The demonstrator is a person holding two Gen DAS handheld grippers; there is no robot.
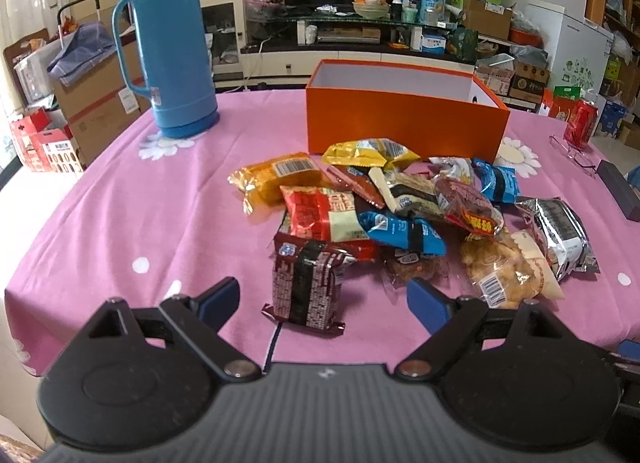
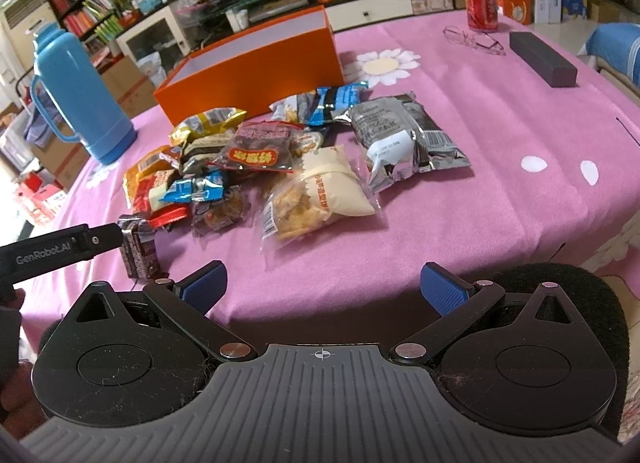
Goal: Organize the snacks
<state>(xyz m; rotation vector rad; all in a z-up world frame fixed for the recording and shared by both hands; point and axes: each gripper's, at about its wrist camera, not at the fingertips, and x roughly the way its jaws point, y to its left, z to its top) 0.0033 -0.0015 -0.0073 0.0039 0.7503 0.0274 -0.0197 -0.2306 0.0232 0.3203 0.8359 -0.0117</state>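
Behind snack pile (image 1: 400,215), open orange box (image 1: 404,125)

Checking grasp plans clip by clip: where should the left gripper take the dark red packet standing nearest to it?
Probably across its two narrow side edges at mid-height, coming straight in from the near side. The dark red packet stands upright, broad face toward the open left gripper, apart from the pile.

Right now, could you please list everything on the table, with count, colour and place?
snack packets: about a dozen, mixed colours, piled mid-table
dark red packet: one, standing nearest the left gripper
orange box: one, open, behind the pile
thermos: one, blue, far left
soda can: one, red, far right
glasses: one pair, beside the can
dark case: one, right edge
tablecloth: pink, daisy print
left gripper: open, empty
right gripper: open, empty
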